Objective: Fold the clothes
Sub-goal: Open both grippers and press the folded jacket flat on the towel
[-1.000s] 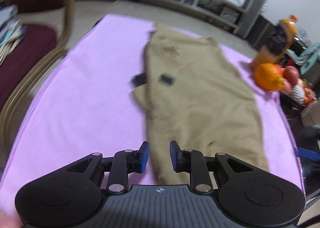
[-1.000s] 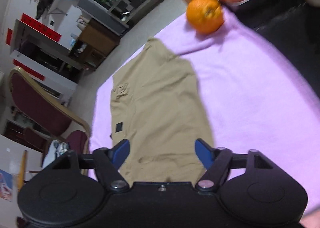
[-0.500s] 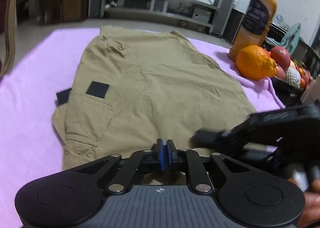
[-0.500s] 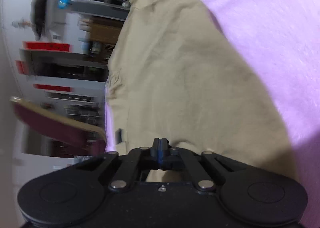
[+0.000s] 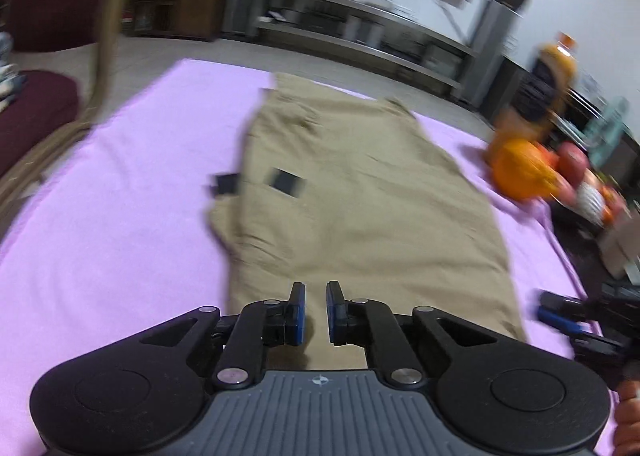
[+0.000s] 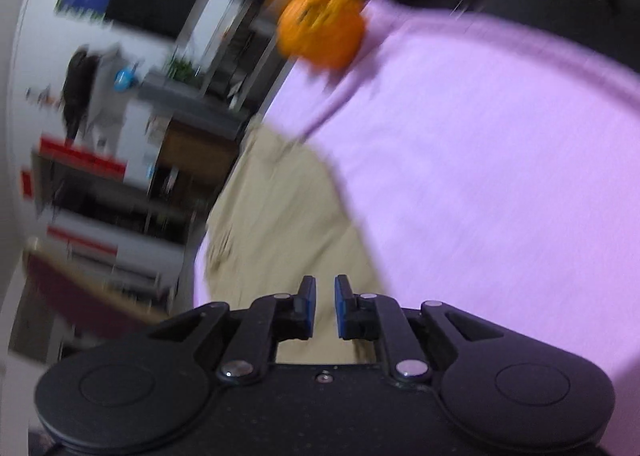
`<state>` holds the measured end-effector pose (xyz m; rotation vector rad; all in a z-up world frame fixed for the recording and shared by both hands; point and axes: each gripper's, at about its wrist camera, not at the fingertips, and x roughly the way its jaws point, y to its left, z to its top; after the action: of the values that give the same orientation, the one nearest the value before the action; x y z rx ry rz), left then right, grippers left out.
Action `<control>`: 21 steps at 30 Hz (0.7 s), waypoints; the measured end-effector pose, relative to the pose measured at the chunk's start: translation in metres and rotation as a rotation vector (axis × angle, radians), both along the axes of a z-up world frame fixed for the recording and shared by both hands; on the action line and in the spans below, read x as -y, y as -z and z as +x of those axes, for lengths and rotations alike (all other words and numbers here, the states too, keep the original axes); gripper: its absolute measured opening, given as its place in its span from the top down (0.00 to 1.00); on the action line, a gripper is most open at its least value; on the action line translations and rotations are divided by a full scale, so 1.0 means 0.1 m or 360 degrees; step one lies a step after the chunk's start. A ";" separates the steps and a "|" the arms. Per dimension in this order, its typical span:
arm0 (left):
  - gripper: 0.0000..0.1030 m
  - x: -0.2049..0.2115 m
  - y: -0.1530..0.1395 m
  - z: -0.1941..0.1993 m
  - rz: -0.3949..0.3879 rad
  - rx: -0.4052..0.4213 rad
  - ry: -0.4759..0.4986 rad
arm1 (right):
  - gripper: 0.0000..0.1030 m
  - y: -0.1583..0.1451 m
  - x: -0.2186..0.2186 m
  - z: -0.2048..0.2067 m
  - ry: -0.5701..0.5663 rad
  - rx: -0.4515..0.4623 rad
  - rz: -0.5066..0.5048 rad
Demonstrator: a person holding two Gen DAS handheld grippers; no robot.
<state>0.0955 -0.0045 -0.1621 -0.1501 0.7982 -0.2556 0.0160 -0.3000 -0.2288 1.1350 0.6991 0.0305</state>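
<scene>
A khaki garment (image 5: 360,191) lies flat on the purple cloth (image 5: 120,215) that covers the table, with two black patches (image 5: 286,183) near its left edge. My left gripper (image 5: 316,288) hovers over the garment's near hem. Its jaws are closing, a narrow gap still shows, and nothing is between the pads. My right gripper (image 6: 322,282) is over the near right corner of the garment (image 6: 280,223). Its jaws are opening slightly and hold nothing. The right gripper (image 5: 546,306) also shows at the right edge of the left wrist view, off the garment.
An orange (image 5: 520,171), a juice bottle (image 5: 554,79) and a tray of fruit (image 5: 588,191) stand at the table's right side. A dark red chair (image 5: 60,15) stands to the left. Shelves and a television line the far wall.
Half a second ago both grippers' pads touched; both now show a narrow gap. The right gripper has moved from beside the left gripper to the right edge of its view.
</scene>
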 end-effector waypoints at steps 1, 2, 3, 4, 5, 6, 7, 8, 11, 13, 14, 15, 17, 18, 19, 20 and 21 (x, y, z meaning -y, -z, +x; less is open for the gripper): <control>0.91 0.06 0.04 -0.03 0.0034 -0.0017 0.0037 | 0.87 0.02 -0.15 0.04 -0.0089 -0.0016 0.0010; 0.82 0.11 0.10 -0.05 0.0085 -0.0040 0.0068 | 0.88 0.04 -0.30 0.09 -0.0179 -0.0033 0.0019; 0.76 0.12 0.17 -0.06 0.0150 -0.0059 0.0070 | 0.88 0.06 -0.42 0.12 -0.0248 -0.0057 0.0010; 0.78 0.11 0.26 -0.07 0.0224 -0.0076 0.0057 | 0.90 0.07 -0.45 0.12 -0.0264 -0.0103 -0.0047; 0.81 0.04 0.28 -0.07 0.0240 -0.0091 0.0035 | 1.00 0.08 -0.49 0.13 -0.0280 -0.0148 -0.0105; 0.88 -0.05 0.28 -0.08 0.0223 -0.0107 0.0006 | 1.00 0.09 -0.50 0.12 -0.0283 -0.0183 -0.0134; 0.87 -0.13 0.26 -0.08 0.0210 -0.0135 -0.0018 | 1.00 0.08 -0.43 0.08 -0.0243 -0.0197 -0.0101; 0.87 -0.20 0.24 -0.08 0.0198 -0.0170 -0.0041 | 1.00 0.02 -0.36 0.02 -0.0178 -0.0239 -0.0109; 0.88 -0.28 0.16 -0.19 0.0300 -0.0212 -0.0030 | 0.97 -0.21 -0.17 -0.18 -0.0021 -0.0374 -0.0232; 0.88 -0.36 0.10 -0.32 0.0284 -0.0211 -0.0036 | 0.85 -0.36 -0.11 -0.35 0.0023 -0.0382 -0.0283; 0.88 -0.41 0.06 -0.38 0.0239 -0.0214 -0.0048 | 0.82 -0.43 -0.11 -0.45 0.0013 -0.0363 -0.0328; 0.88 -0.46 0.03 -0.45 0.0191 -0.0217 -0.0059 | 0.81 -0.48 -0.12 -0.54 0.0001 -0.0344 -0.0360; 0.88 -0.49 -0.05 -0.56 0.0115 -0.0204 -0.0054 | 0.81 -0.53 -0.20 -0.65 -0.0040 -0.0304 -0.0361; 0.88 -0.48 -0.09 -0.61 0.0091 -0.0190 -0.0045 | 0.81 -0.56 -0.23 -0.71 -0.0061 -0.0284 -0.0361; 0.88 -0.46 -0.12 -0.66 0.0074 -0.0172 -0.0031 | 0.81 -0.58 -0.27 -0.77 -0.0081 -0.0264 -0.0362; 0.87 -0.43 -0.15 -0.71 0.0061 -0.0153 -0.0013 | 0.81 -0.60 -0.32 -0.80 -0.0107 -0.0248 -0.0367; 0.84 -0.39 -0.17 -0.76 0.0053 -0.0135 0.0013 | 0.81 -0.60 -0.39 -0.79 -0.0149 -0.0241 -0.0386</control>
<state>0.0193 0.0344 -0.1452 -0.1267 0.8873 -0.2450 -0.0630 -0.2606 -0.1689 0.8779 0.8663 -0.0604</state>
